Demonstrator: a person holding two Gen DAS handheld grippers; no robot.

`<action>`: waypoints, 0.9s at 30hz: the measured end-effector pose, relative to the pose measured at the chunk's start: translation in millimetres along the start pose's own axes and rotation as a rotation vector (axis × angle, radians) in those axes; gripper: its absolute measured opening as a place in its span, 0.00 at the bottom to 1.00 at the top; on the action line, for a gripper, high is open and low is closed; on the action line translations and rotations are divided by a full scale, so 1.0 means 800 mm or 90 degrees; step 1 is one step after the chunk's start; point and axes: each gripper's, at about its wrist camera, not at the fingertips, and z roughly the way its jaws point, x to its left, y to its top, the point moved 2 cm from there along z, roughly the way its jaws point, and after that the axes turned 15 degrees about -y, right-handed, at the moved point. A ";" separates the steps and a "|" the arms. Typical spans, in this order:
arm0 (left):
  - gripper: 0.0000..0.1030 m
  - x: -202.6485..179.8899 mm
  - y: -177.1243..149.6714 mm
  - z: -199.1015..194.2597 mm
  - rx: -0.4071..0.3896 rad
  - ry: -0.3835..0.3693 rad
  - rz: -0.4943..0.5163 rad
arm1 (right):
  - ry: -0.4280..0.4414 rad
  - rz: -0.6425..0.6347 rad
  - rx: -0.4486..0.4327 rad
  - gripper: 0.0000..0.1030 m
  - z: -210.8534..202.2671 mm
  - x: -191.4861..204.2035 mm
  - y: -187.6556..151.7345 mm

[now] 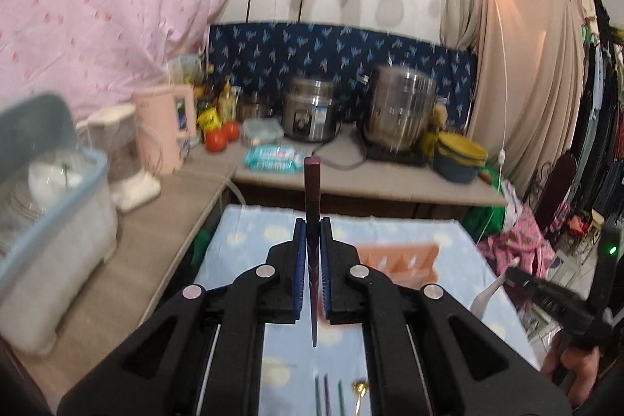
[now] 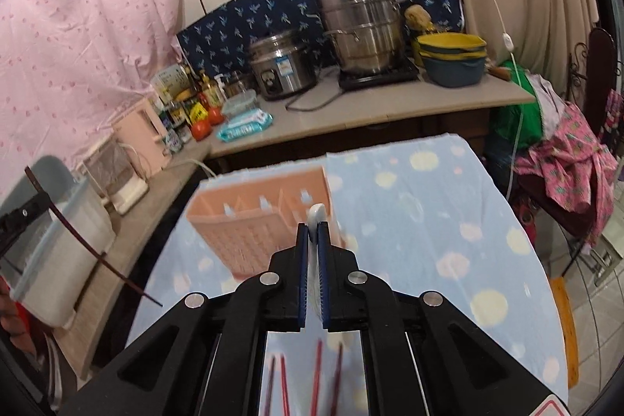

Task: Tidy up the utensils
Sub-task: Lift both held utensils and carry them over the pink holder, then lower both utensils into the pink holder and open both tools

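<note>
The left tool (image 1: 312, 232) is closed on a dark red chopstick (image 1: 312, 190), which stands upright between its blue pads, the thick end above the tips and the thin end below them. Ahead and slightly right of it, on the blue spotted cloth (image 1: 253, 232) of the desk, sits the orange holder (image 1: 394, 260). More chopsticks (image 1: 327, 392) and a gold spoon (image 1: 358, 386) lie on the cloth beneath the tool.

The right tool (image 2: 312, 232) is clamped on a white spoon (image 2: 316, 213), whose rounded end pokes out past the tips. The holder (image 2: 265, 221) sits just ahead and to its left. Red chopsticks (image 2: 316, 369) lie on the cloth (image 2: 448, 221) under this tool
</note>
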 end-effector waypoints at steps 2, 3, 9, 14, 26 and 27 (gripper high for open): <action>0.07 -0.006 0.033 0.011 -0.033 -0.011 0.007 | 0.011 0.005 -0.009 0.05 0.014 0.009 0.022; 0.07 -0.009 0.042 0.015 -0.041 -0.014 0.009 | 0.018 0.010 -0.012 0.05 0.024 0.015 0.034; 0.07 -0.024 0.073 0.062 -0.058 -0.044 0.011 | 0.051 0.036 -0.002 0.05 0.076 0.031 0.072; 0.07 -0.024 0.060 0.111 -0.017 -0.041 0.008 | 0.039 0.037 0.035 0.05 0.118 0.035 0.063; 0.28 0.011 0.003 0.165 0.065 -0.005 -0.030 | 0.001 0.027 0.066 0.17 0.149 0.029 0.019; 0.43 0.013 0.000 0.163 0.063 0.004 -0.032 | -0.003 0.027 0.058 0.25 0.143 0.028 0.018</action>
